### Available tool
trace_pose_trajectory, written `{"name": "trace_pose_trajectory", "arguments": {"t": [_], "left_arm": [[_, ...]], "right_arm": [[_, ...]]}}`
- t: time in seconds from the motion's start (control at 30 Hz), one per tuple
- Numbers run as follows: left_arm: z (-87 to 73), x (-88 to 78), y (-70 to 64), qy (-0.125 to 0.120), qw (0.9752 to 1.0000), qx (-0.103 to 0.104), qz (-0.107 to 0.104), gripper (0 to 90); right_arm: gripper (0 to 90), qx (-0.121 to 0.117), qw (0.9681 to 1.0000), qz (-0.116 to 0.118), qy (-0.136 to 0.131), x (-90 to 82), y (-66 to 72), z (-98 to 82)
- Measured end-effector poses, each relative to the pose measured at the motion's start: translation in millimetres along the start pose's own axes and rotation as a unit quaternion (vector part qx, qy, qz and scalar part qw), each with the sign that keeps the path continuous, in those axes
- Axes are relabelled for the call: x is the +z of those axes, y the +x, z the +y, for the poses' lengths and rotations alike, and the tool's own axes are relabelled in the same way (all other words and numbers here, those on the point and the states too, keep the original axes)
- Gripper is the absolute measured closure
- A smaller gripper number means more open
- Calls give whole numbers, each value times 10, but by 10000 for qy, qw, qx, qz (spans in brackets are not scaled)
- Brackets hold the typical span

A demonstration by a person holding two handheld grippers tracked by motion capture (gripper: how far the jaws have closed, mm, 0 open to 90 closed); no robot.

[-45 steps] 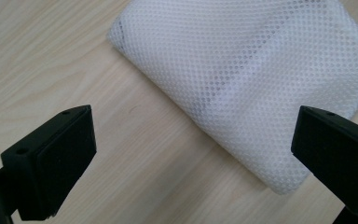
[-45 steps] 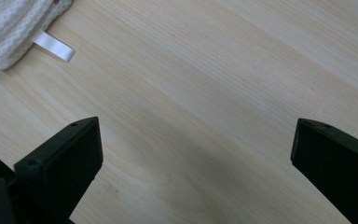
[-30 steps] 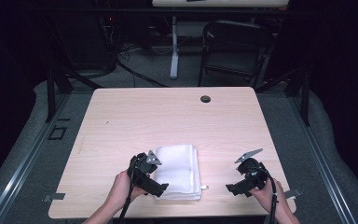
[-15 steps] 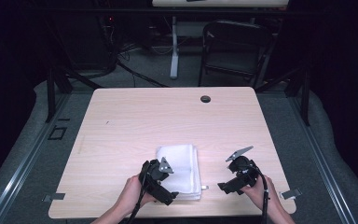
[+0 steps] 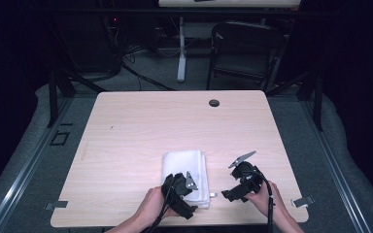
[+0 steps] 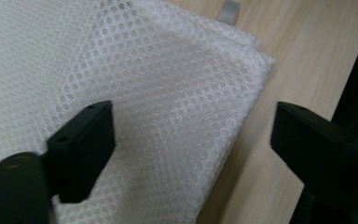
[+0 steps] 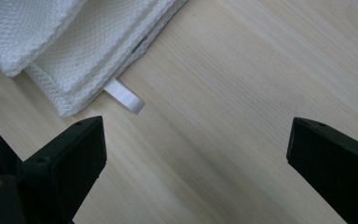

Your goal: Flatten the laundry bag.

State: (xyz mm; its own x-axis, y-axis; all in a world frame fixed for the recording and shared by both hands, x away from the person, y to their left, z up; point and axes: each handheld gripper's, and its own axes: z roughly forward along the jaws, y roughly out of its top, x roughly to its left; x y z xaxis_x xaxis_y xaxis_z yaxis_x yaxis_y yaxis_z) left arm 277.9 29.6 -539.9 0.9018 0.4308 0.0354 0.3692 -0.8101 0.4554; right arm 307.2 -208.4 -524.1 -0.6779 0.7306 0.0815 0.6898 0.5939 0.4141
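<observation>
High view puts your left tongs (image 5: 188, 187), spread but just closing, over the cloth's (image 5: 184, 165) near corner at 6 o'clock on the table (image 5: 141, 126), while your right tongs (image 5: 230, 191), spread and empty, sit beside it at 3 o'clock.

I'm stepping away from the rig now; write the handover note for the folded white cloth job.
Left gripper: over the near edge of the folded white mesh cloth, jaws just been closing, one over the cloth, one past its corner; not yet gripping.
Right gripper: open over bare table, right of the cloth, aimed toward its white tab.
Cloth: folded, flat, near the table's front edge.
Done: approach.
Left: probably grip the corner and handle the cloth.
</observation>
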Motion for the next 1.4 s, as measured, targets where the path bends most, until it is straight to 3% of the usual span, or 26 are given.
{"name": "trace_pose_trajectory", "arguments": {"t": [0.07, 0.13, 0.17, 0.2, 0.33, 0.37, 0.4, 0.47, 0.53, 0.6, 0.63, 0.73, 0.77, 0.8, 0.87, 0.9, 0.93, 1.1, 1.4], "left_arm": [[-9, 56, -8, 69, 9999, 29, -103, 213], [-28, 89, -15, 127, 9998, 97, -109, 334], [-38, 99, -14, 137, 9998, 108, -95, 349], [-48, 98, -8, 90, 9999, 135, -31, 436], [-62, 87, 33, 41, 9999, 117, -81, 508], [-66, 78, 42, 20, 9999, 127, -88, 537], [-77, 65, 69, -32, 9997, 81, -211, 587], [-80, 60, 78, -58, 9996, 70, -258, 614], [-86, 57, 91, -95, 9993, 30, -353, 706], [-91, 48, 98, -145, 9992, 13, -367, 775], [-93, 38, 100, -168, 9991, 27, -387, 775], [-101, 16, 104, -239, 9989, 33, -404, 850], [-105, 4, 108, -279, 9988, 0, -398, 861], [-111, -6, 116, -349, 9985, -26, -427, 861], [-121, -23, 131, -428, 9977, -153, -501, 869], [-124, -27, 137, -456, 9974, -170, -532, 869], [-130, -40, 146, -470, 9972, -187, -544, 871], [-125, -41, 127, -447, 9974, -198, -522, 875], [-141, -83, 129, -552, 9971, -177, -490, 886]], "right_arm": [[50, 78, 9999, 65, -72, 24, 19, 4], [55, 12, 10000, 26, -13, 27, 22, 7], [59, 38, 10000, 57, -5, 25, 28, 7], [75, 58, 10000, 56, -53, 26, 38, 2], [120, -11, 10000, 81, -54, 21, 48, 12], [128, 123, 9996, 162, -203, 42, 71, 6], [145, 9, 9999, 143, -74, 29, 62, 17], [160, 0, 9999, 140, -55, 27, 65, 21], [249, -16, 9998, 147, -100, 38, 91, 52], [268, -62, 9999, 130, -93, 42, 102, 70], [304, -85, 9998, 130, -104, 44, 118, 88], [514, -166, 9995, 211, -181, 64, 185, 151], [579, -159, 9993, 278, -211, 72, 201, 163], [579, -159, 9993, 278, -211, 72, 201, 163], [730, -239, 9988, 380, -202, 92, 230, 204], [730, -239, 9988, 380, -202, 92, 230, 204], [787, -319, 9986, 388, -185, 115, 259, 227], [868, -431, 9980, 406, -210, 198, 326, 292], [900, -445, 9981, 430, -52, 371, 379, 368]]}}
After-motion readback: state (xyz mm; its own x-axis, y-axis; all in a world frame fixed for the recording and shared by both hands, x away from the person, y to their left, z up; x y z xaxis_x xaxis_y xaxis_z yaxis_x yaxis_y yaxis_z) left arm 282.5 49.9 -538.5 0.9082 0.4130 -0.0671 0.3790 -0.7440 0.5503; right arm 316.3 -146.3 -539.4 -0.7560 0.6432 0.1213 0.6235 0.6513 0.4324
